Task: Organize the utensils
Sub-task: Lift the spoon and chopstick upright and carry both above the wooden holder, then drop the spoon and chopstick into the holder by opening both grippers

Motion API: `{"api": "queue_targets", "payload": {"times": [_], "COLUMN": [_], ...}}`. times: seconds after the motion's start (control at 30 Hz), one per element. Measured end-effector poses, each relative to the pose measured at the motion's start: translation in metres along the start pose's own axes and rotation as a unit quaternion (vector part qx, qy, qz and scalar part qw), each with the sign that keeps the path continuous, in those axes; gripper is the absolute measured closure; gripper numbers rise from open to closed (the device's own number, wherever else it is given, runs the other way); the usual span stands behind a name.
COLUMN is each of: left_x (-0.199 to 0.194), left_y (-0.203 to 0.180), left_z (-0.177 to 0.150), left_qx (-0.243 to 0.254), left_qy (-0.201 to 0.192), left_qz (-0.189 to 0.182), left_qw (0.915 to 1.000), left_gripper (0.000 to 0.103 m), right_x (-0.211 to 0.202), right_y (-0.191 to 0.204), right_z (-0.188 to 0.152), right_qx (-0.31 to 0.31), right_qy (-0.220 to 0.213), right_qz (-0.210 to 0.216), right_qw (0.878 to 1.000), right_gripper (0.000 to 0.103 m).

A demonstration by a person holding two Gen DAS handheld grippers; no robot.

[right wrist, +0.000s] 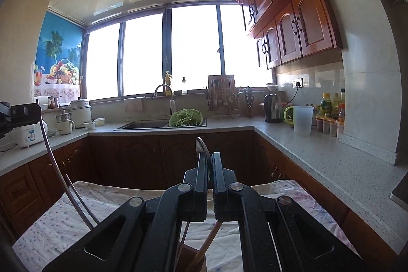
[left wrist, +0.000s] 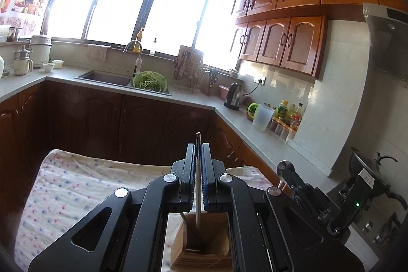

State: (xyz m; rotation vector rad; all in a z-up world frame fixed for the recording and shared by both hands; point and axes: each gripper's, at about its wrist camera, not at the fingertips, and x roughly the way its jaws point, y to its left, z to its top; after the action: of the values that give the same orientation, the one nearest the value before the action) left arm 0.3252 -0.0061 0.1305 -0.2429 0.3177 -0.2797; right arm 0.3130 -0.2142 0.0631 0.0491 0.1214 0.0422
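My left gripper [left wrist: 198, 148] is shut on a thin metal utensil [left wrist: 198, 195] held upright; its lower end reaches down into a wooden utensil holder [left wrist: 201, 254] standing on a dotted cloth. My right gripper [right wrist: 209, 157] is shut on a metal spoon [right wrist: 201, 144], bowl end up, above the same holder [right wrist: 191, 259], which also has a wooden handle [right wrist: 207, 244] leaning in it. The right gripper with the spoon also shows at the right of the left wrist view [left wrist: 288, 170]. The left gripper's utensil appears as a curved metal rod [right wrist: 53, 165] at the left of the right wrist view.
The dotted cloth [left wrist: 76, 185] covers a small table. A grey countertop [right wrist: 318, 152] runs around the room, with a sink [left wrist: 107, 78], a green colander [left wrist: 150, 82], a kettle [left wrist: 234, 96], a plastic jug [left wrist: 262, 116] and bottles. A stove with a wok [left wrist: 367, 170] is at right.
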Motion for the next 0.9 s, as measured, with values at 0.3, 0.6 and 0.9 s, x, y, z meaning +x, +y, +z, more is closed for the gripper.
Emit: {"api": "queue_targets", "payload": {"times": [0.3,0.6,0.9], "left_x": [0.018,0.015,0.018], "left_y": [-0.009,-0.005,0.007], "left_z": [-0.046,-0.057,-0.055], "left_qx": [0.026,0.037,0.036], "left_qy": [0.041,0.038,0.048], "left_qz": [-0.005,-0.007,0.016], "left_qw": [0.9988,0.9986,0.9981], "left_gripper": [0.1,0.1,0.099], "right_x": [-0.011,-0.018,-0.019], "right_y": [0.011,0.0,-0.002], "right_z": [-0.037,-0.057,-0.052], "right_qx": [-0.036,-0.041,-0.041], "right_qy": [0.01,0.056,0.075], "right_qz": [0.004,0.026,0.04], "right_qw": [0.999,0.997,0.996], "right_gripper": [0.1,0.1,0.099]}}
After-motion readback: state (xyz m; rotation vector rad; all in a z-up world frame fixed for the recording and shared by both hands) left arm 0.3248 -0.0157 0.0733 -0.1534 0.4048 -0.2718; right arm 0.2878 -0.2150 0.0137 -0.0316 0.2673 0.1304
